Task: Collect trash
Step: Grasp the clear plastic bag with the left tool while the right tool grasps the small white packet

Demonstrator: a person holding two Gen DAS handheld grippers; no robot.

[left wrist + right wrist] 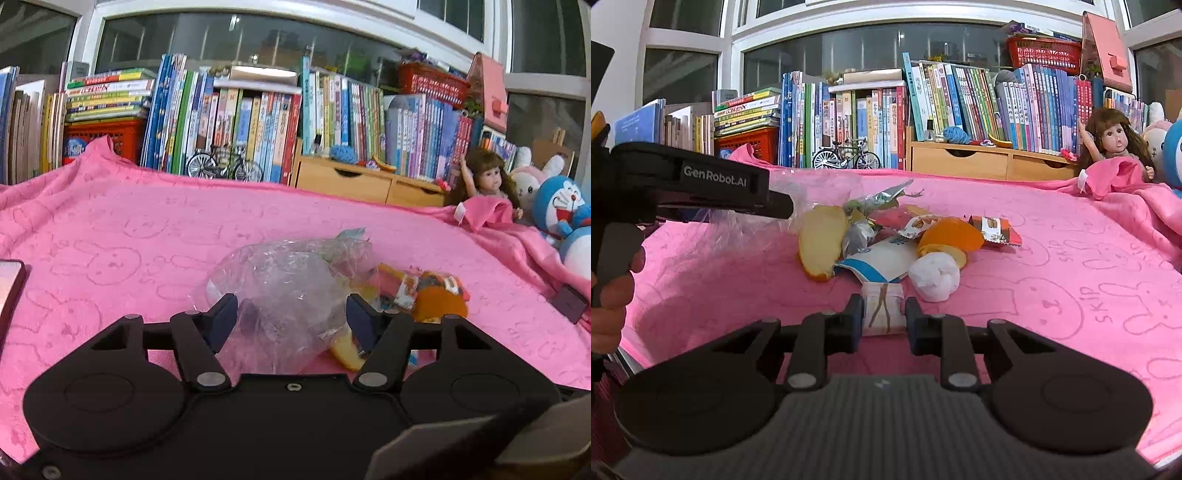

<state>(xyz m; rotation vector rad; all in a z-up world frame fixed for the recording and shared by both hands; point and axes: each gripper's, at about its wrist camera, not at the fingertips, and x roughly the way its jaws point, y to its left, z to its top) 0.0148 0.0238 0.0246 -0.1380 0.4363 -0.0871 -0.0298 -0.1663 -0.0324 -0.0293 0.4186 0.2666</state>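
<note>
While the right gripper (884, 319) pinches a pale printed paper wrapper (882, 310) near the pink towel's (1071, 266) front edge, the left gripper (291, 314) gapes around a crumpled clear plastic bag (284, 280); peels and wrappers (905, 236) lie beyond, mid-towel.

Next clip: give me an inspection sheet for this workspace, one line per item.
Surface: pink blanket, bunny print.
Job's things: clear plastic bag; trash pile with peel, white wad, snack wrapper, paper scrap.
Clutter: doll, plush toys, model bicycle.
Grippers: left hand-held gripper open around the bag; right hand-held gripper flanking the scrap, grip unclear.
Cables: nothing seen.
Surroundings: books, windows.
</note>
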